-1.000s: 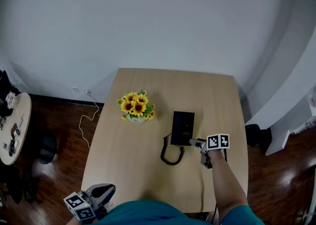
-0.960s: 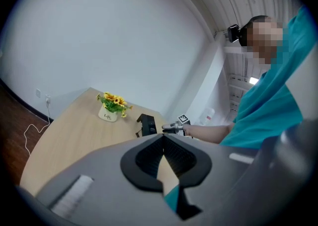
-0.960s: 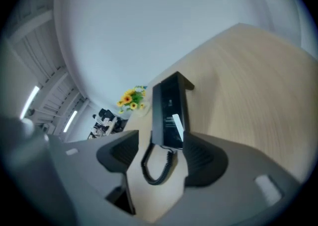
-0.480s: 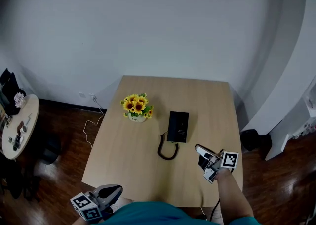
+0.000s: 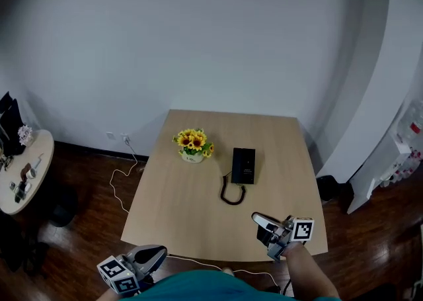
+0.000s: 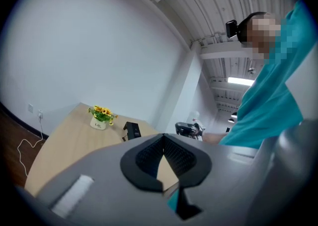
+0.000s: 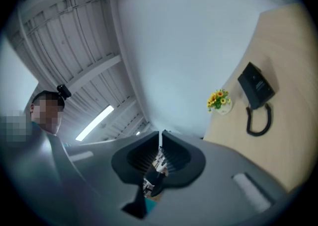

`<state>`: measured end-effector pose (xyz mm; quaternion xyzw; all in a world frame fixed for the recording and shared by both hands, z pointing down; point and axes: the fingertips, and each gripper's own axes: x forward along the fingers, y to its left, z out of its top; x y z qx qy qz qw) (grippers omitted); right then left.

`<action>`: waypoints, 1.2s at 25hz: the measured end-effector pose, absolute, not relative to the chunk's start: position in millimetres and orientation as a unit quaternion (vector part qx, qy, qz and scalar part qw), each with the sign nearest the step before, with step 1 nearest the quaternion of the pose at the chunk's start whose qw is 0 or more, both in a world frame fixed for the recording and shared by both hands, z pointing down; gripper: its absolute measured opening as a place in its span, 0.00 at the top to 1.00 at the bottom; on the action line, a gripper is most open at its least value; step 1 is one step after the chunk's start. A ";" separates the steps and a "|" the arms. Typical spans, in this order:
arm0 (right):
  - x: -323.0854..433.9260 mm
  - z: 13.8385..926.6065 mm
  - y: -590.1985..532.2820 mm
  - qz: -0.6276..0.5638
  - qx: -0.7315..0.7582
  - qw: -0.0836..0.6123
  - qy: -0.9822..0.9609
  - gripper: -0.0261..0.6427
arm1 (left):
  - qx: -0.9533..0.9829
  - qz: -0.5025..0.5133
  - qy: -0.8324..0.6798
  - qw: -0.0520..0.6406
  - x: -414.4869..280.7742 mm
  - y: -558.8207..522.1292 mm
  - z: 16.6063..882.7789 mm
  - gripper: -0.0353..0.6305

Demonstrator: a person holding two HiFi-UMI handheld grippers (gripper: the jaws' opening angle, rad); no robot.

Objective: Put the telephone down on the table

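The telephone lies flat mid-worktop, its long axis running up the frame and its cord looping toward the near edge. Directly below it in the frame, the right tongs are closing on nothing. They are nearer than the left tongs, which are pressed together off the lower-left corner. Bare wood surrounds the phone, and the sunflower pot stands near on its left.

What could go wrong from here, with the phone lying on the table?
1. The cord loops off the telephone toward the right gripper, whose empty jaws are closing; a low sweep could snag it and drag the telephone.
2. The sunflower pot stands near the telephone; a dragged phone might tip it.
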<state>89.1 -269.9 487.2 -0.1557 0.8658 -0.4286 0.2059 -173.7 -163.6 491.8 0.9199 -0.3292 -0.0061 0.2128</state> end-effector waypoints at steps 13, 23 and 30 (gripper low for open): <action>-31.0 442.4 -84.5 -0.367 -0.185 0.192 0.891 0.96 | 0.942 -0.026 -0.264 0.207 -283.1 -48.9 478.5 0.94; 4.3 422.7 67.9 -0.325 -0.151 0.160 0.920 0.96 | 0.953 -0.039 -0.237 0.186 -207.5 77.6 456.2 0.94; 42.9 436.1 199.6 -0.318 -0.135 0.119 0.931 0.96 | 0.957 -0.015 -0.207 0.202 -126.5 204.2 458.9 0.94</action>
